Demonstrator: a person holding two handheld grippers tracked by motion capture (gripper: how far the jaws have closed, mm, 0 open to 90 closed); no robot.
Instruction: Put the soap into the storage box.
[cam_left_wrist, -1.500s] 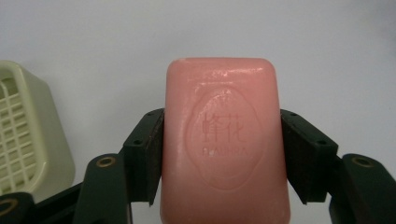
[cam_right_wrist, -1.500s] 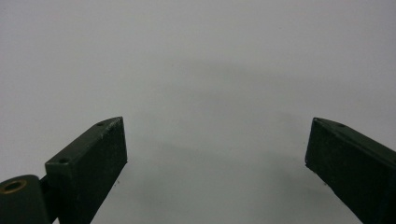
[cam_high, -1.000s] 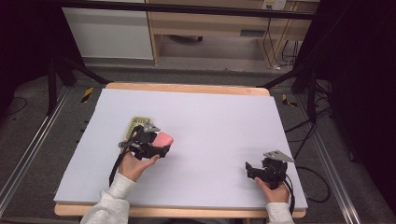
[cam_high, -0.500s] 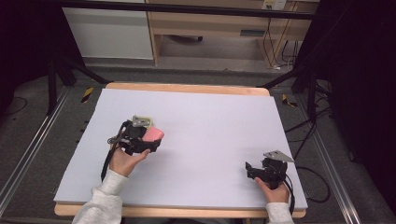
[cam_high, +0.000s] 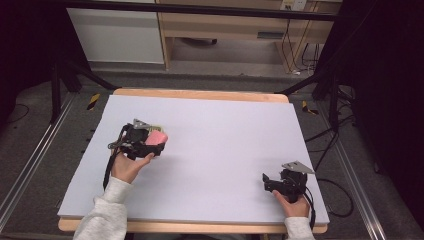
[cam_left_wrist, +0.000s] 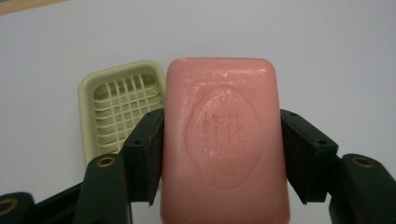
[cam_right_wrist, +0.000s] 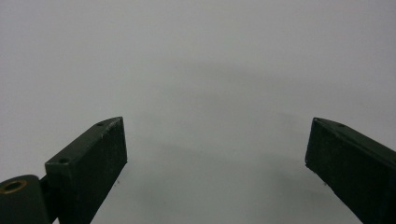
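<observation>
Jaws of the left gripper (cam_high: 156, 142) are clamped on a pink bar of soap (cam_high: 157, 138) in the high view, over the left part of the white tabletop (cam_high: 225, 135). The person's left hand (cam_high: 127, 165) holds that gripper from the near side. A pale green soap dish (cam_high: 154, 126) peeks out just beyond the gripper, on its far side. At the near right of the tabletop, well apart from the soap, the right hand (cam_high: 291, 205) holds the right gripper (cam_high: 266, 181) low over the surface; from this height I cannot tell how its jaws stand. Beyond the far edge of the tabletop stand wooden furniture and black stands on a grey floor.

From the left gripper view, the two black jaws press against the long sides of the soap (cam_left_wrist: 226, 140), which stands between them with its stamped face toward the camera. The soap dish (cam_left_wrist: 119, 109) lies on the tabletop to the left of and beyond the soap, its slatted grid showing inside; the soap hides its right edge.

From the right gripper view, the two black jaws stand wide apart with nothing between them, over bare white tabletop (cam_right_wrist: 196, 70).
</observation>
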